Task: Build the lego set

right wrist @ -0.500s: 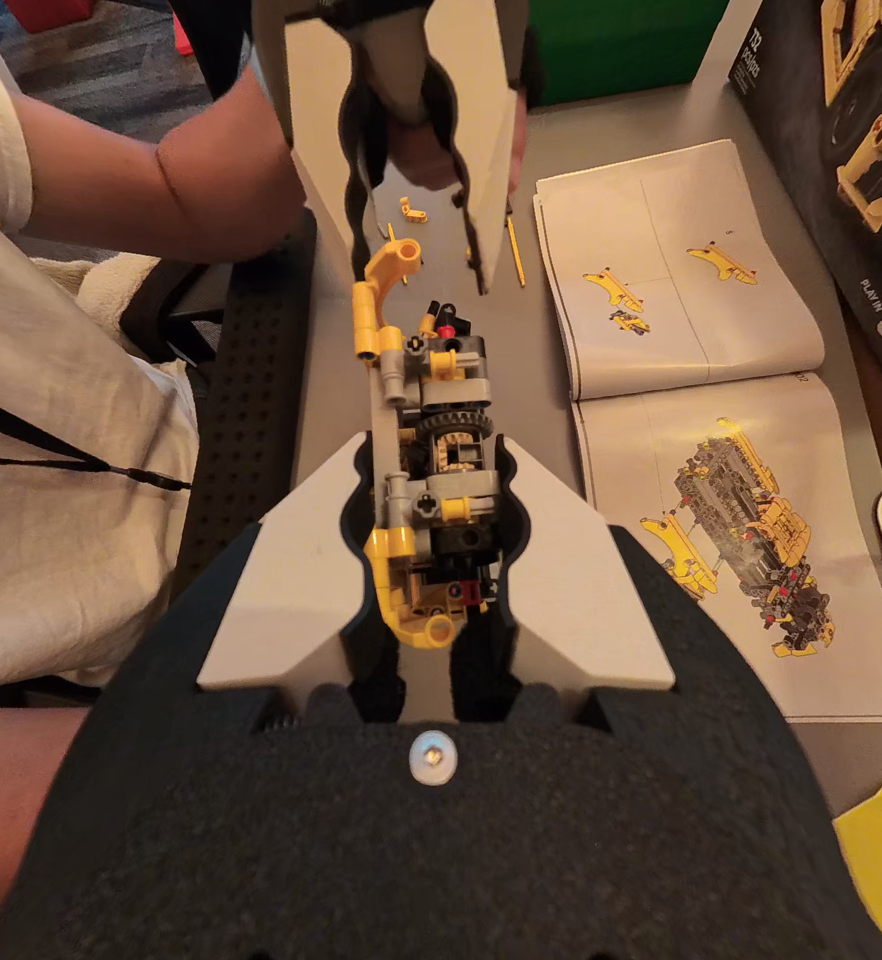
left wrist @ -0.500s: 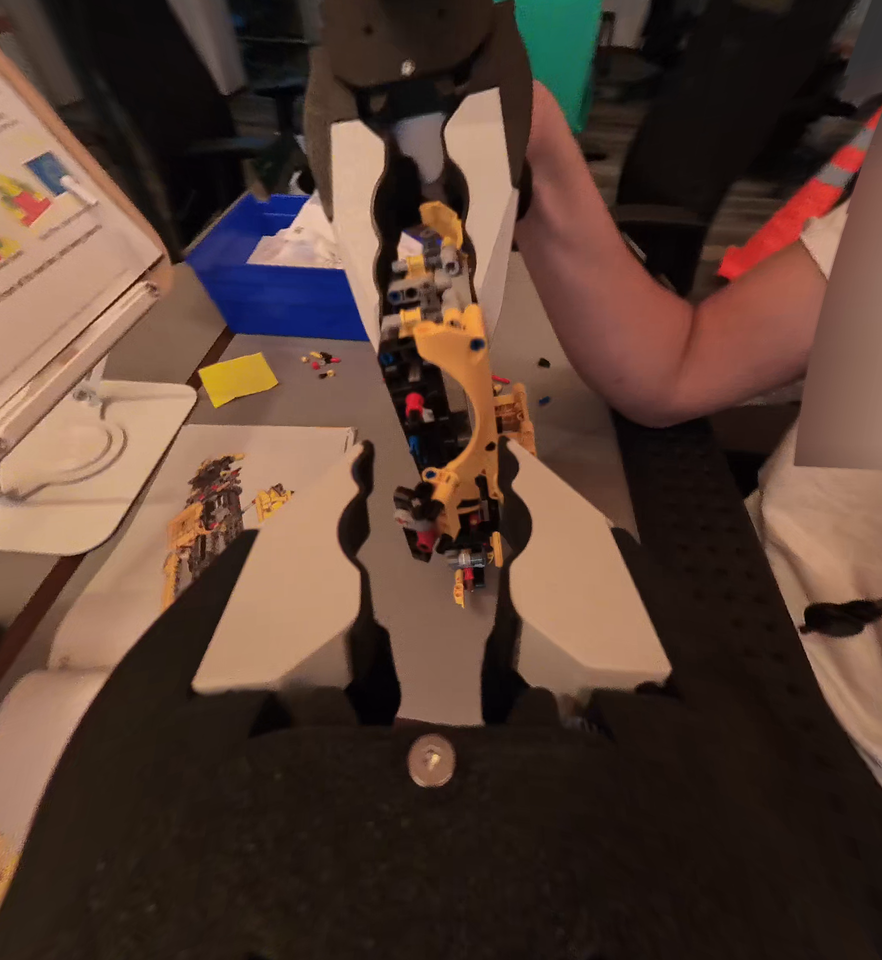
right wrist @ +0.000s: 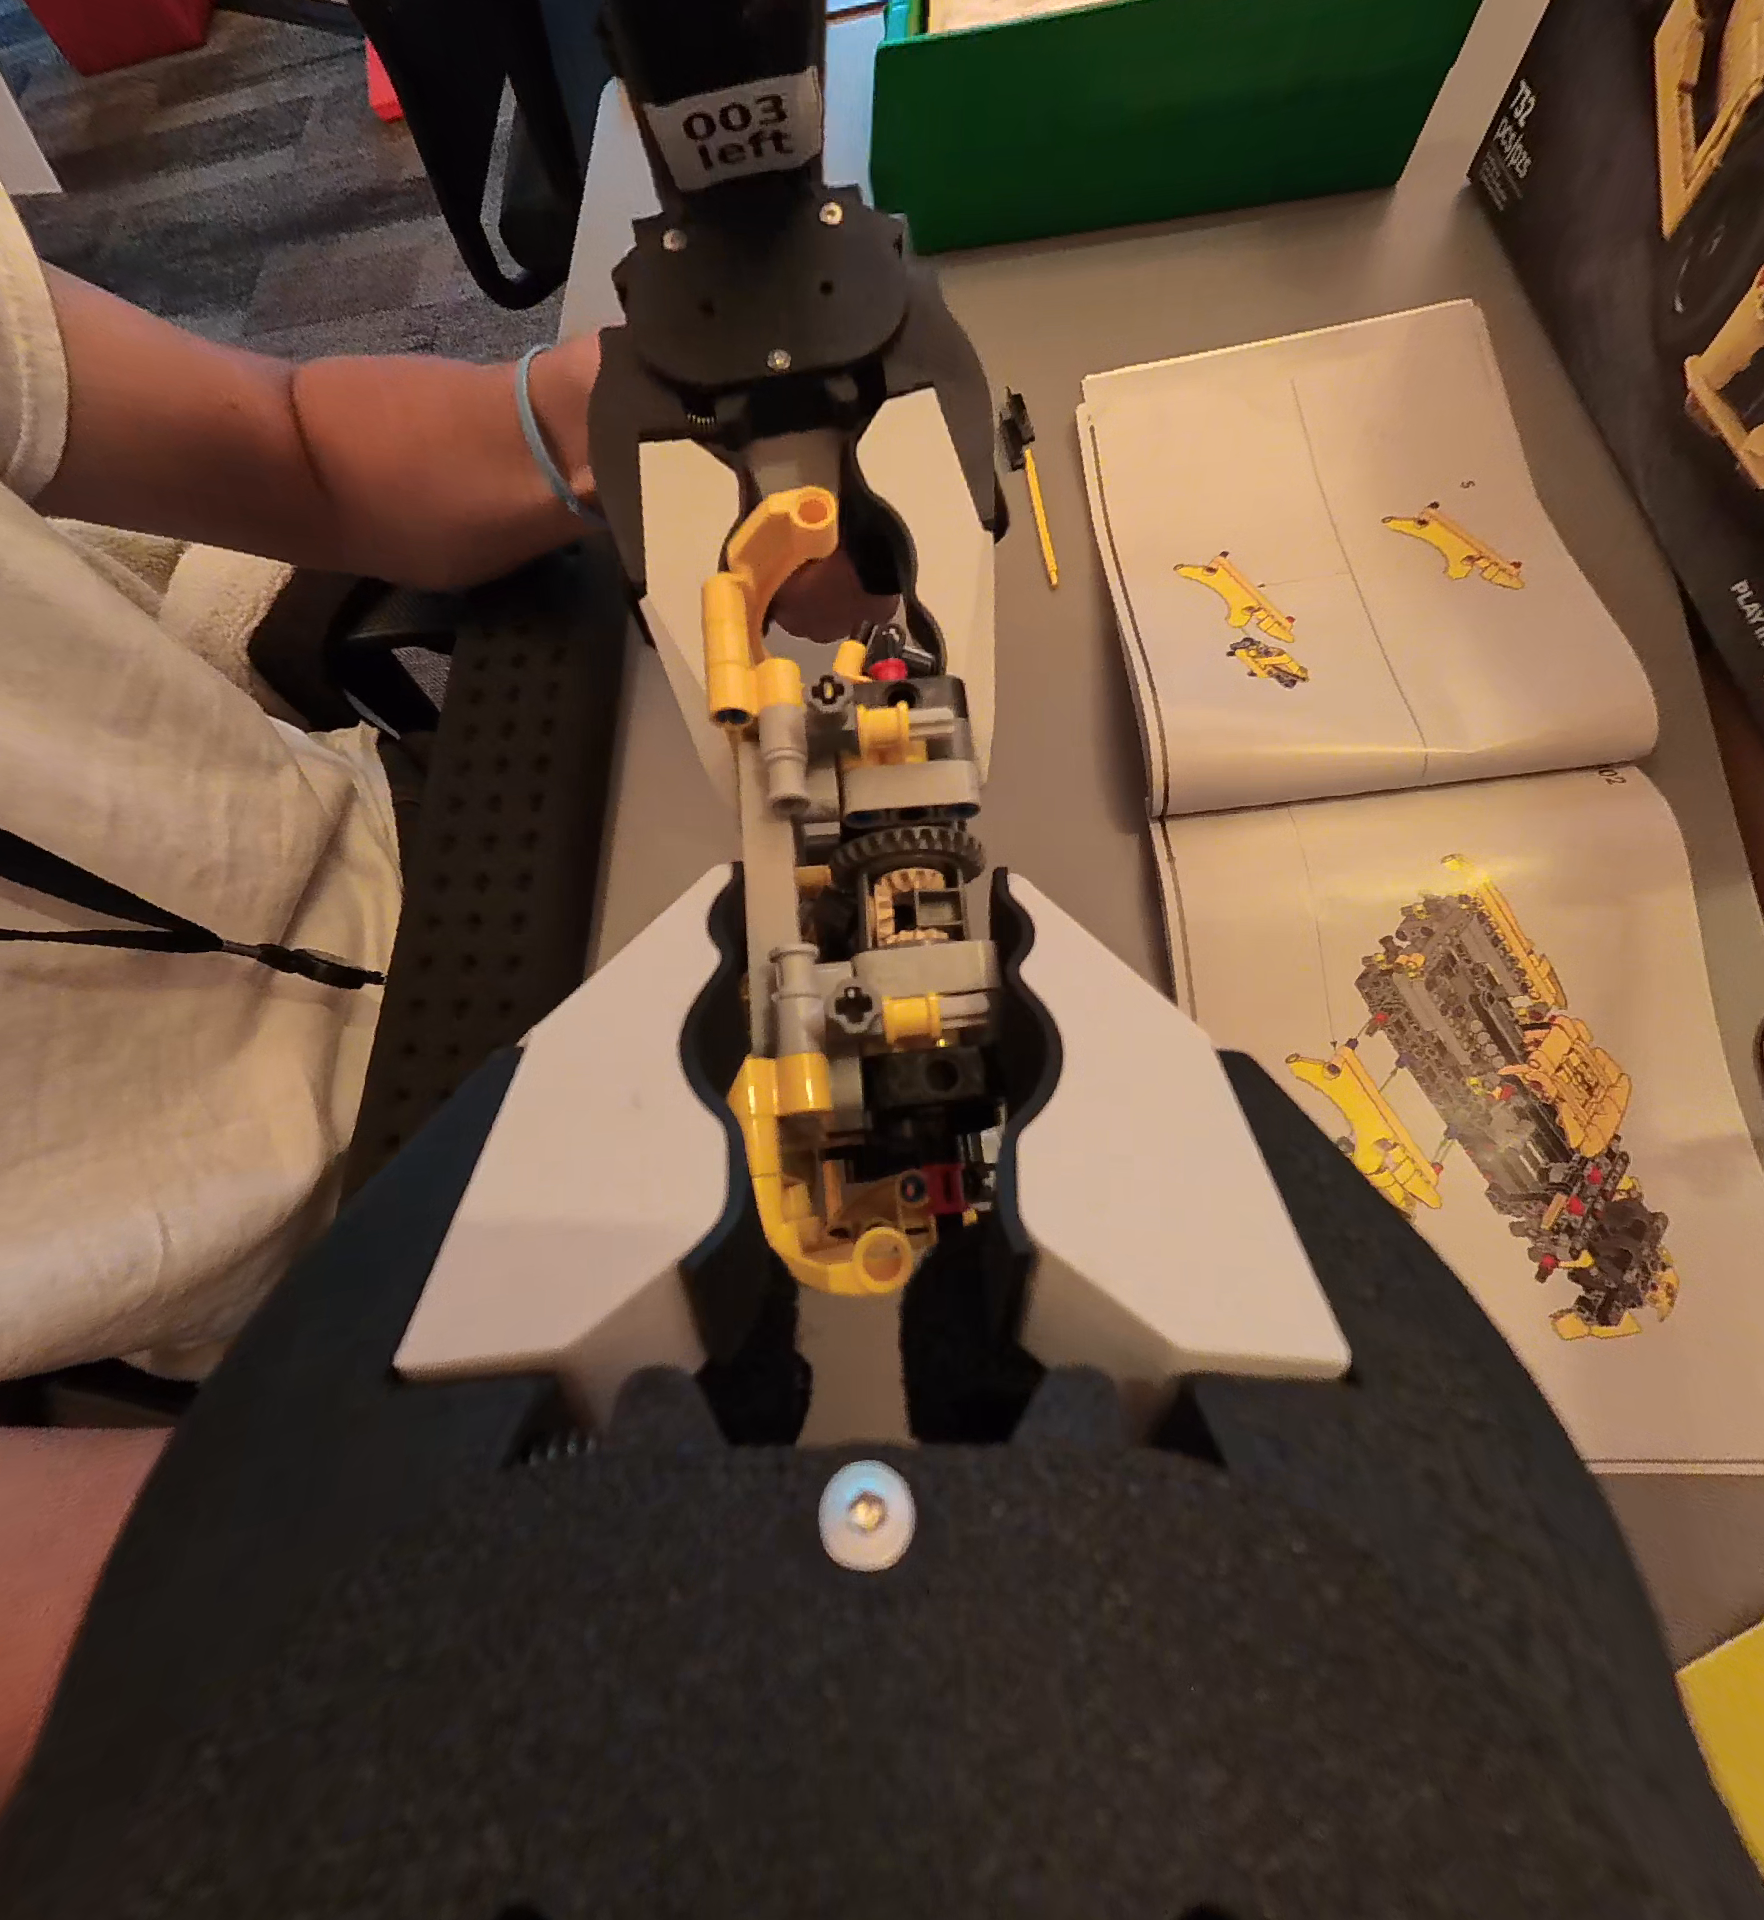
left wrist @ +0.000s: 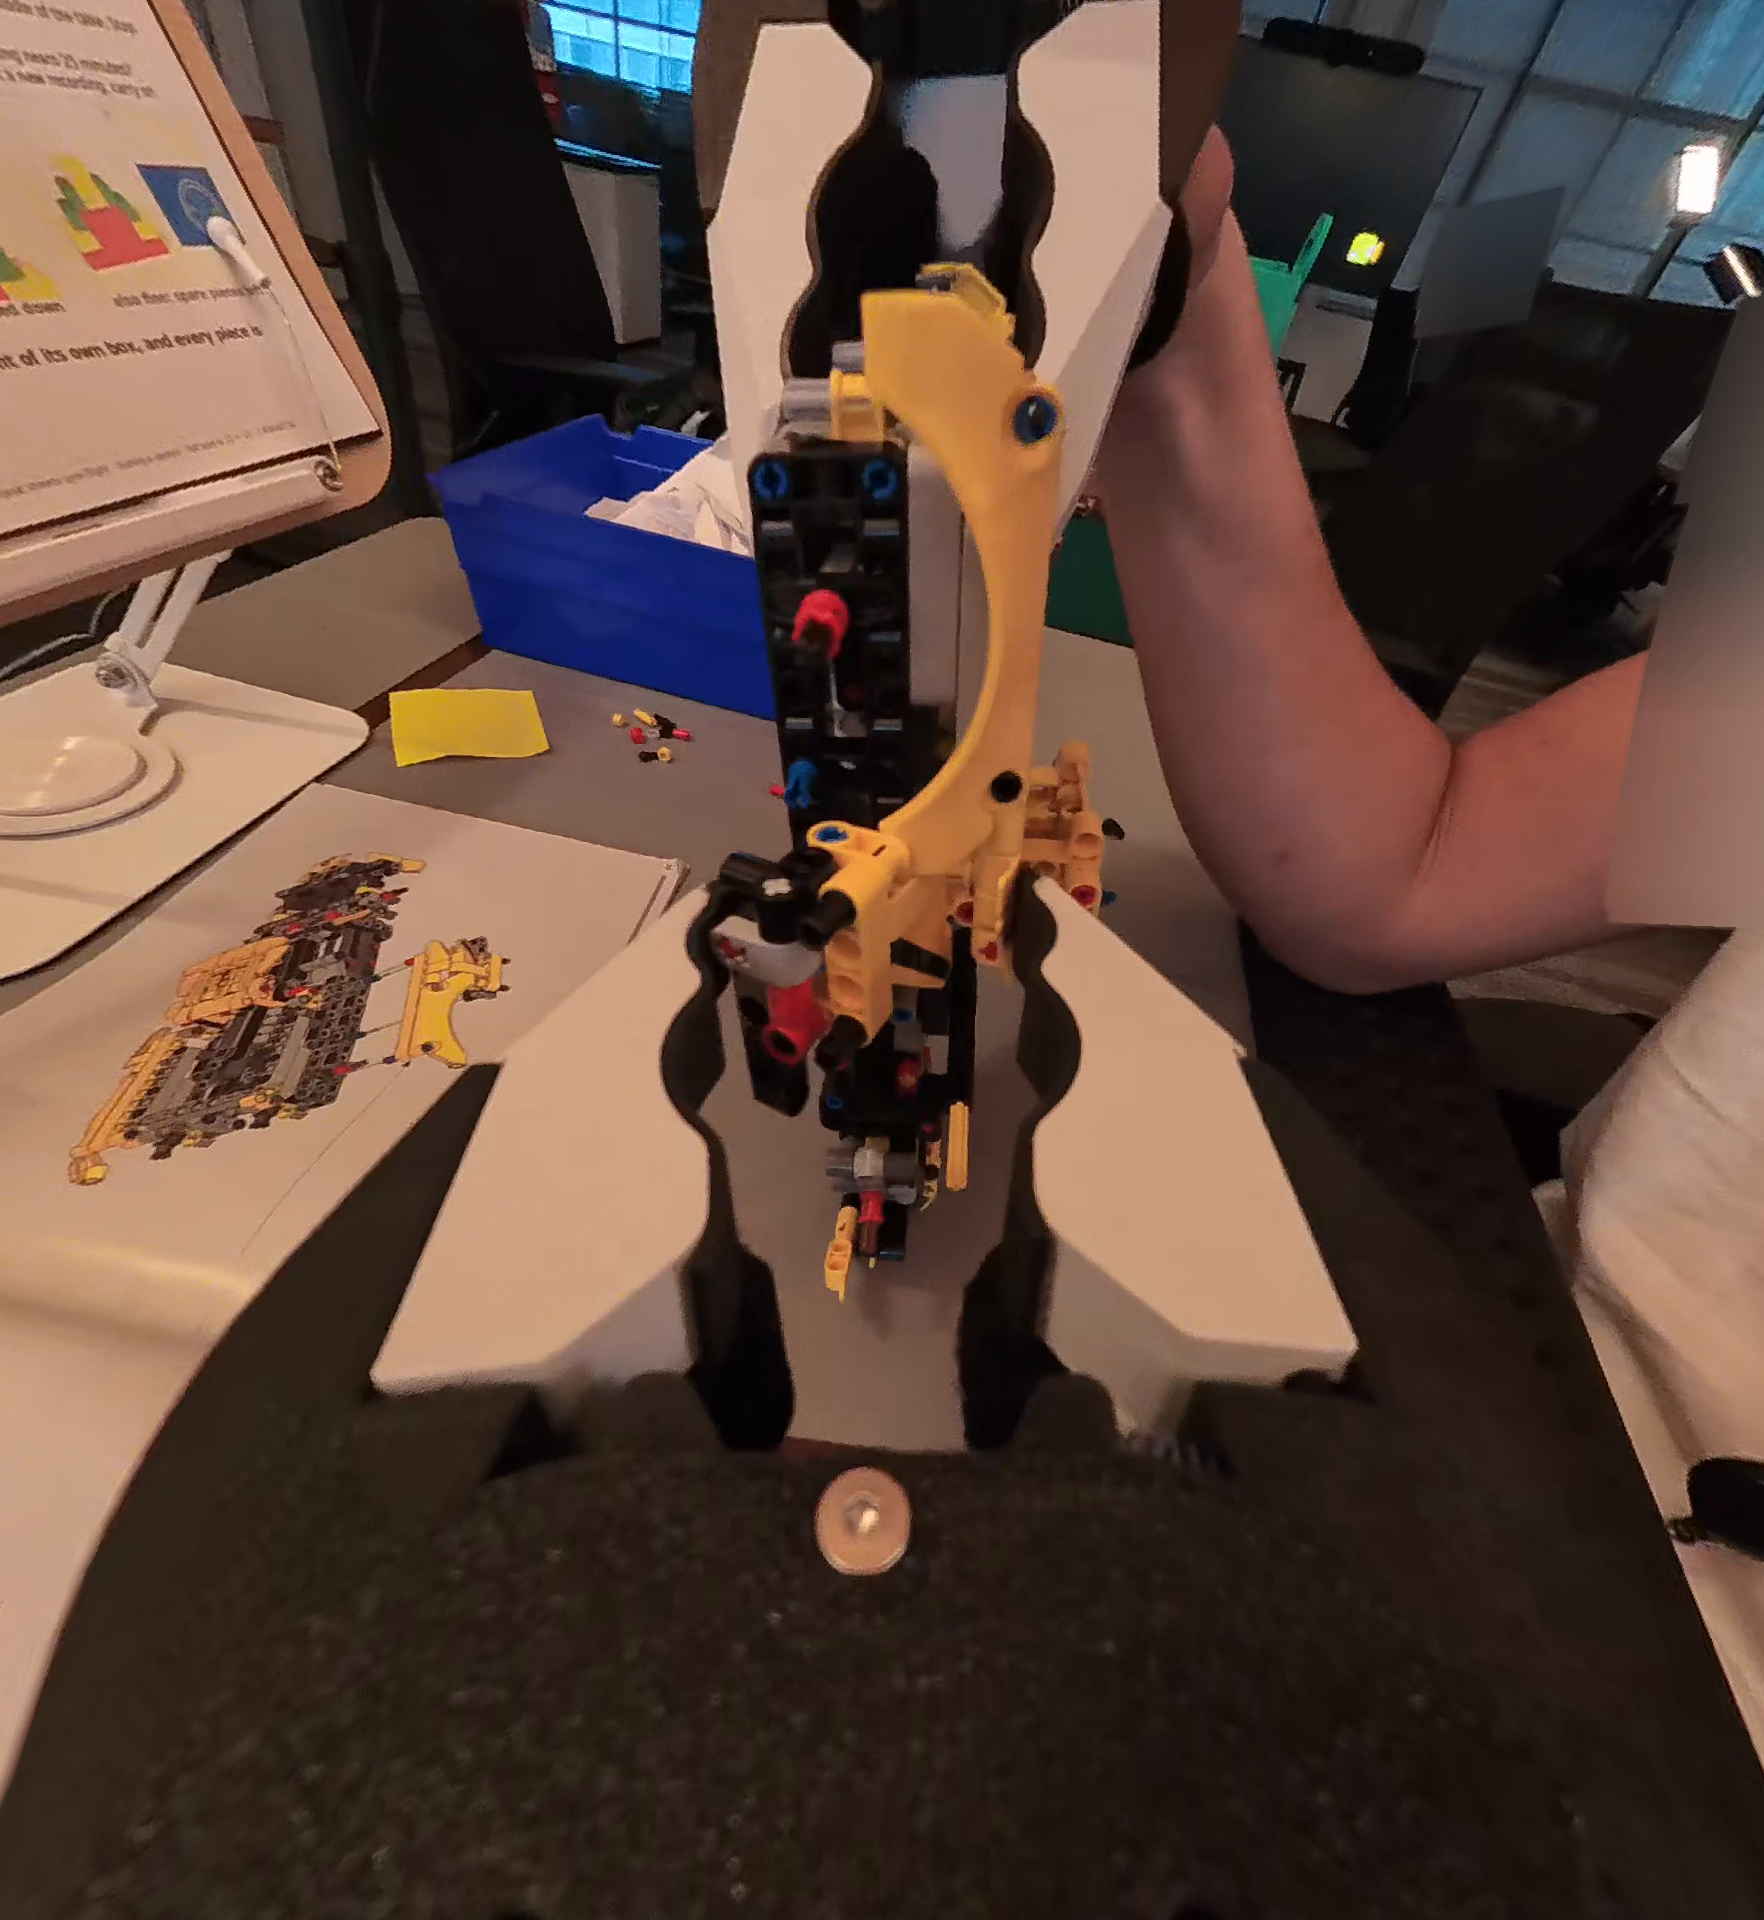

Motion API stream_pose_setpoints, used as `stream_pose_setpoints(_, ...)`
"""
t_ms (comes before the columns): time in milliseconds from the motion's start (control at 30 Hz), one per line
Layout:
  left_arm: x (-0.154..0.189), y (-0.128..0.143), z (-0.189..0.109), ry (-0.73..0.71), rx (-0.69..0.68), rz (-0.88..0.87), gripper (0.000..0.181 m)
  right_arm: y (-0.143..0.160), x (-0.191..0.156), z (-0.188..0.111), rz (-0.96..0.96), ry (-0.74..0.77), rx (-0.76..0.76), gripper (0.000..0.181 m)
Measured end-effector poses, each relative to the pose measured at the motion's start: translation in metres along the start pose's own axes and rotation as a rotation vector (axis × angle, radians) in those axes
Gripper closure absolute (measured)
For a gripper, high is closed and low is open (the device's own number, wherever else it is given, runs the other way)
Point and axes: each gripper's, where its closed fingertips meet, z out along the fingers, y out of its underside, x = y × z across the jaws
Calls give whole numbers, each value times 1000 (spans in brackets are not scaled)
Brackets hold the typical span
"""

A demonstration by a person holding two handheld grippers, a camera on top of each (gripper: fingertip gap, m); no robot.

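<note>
A long lego assembly (left wrist: 971, 665) of black frames, grey gear parts and yellow curved arms hangs in the air above the grey table (left wrist: 587, 800), held at both ends. My left gripper (left wrist: 862, 899) is shut on its near end, with both fingers against the sides. My right gripper (left wrist: 909, 468) shows opposite, clamped on the far end. In the right wrist view my right gripper (right wrist: 862, 883) is shut on the assembly (right wrist: 909, 904) around the gear section. The left gripper (right wrist: 826, 644) faces it, its fingers around the other end with the yellow hook.
An open instruction booklet (right wrist: 1377, 935) lies on the table. A blue bin (left wrist: 587, 582), a yellow paper (left wrist: 467, 724) and loose small pieces (left wrist: 654, 732) lie behind it. A green bin (right wrist: 1148, 114), the set box (right wrist: 1688, 312) and a thin yellow axle (right wrist: 1039, 520) are nearby. A forearm (left wrist: 1325, 727) is at the right. The left gripper's tips are roughly 6 cm from the right gripper's.
Both grippers have lifted and tilted the assembly more upright. The left gripper now sits closer to the right one, reaching further along the assembly. Both grips still hold.
</note>
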Motion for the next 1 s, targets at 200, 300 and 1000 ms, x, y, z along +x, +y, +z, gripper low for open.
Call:
stream_pose_setpoints(200, -3, 1, 0, -25, -4, -37, 129, 0, 3, 0, 20, 0, 6, 137)
stream_pose_setpoints(300, 1, 4, 4, 13, -22, -80, 129, -1, 1, 1, 10, -2, 0, 137)
stream_pose_setpoints(1000, 28, 21, 20, 116, 23, 41, 117, 33, -30, -32, -173, -44, 134, 137)
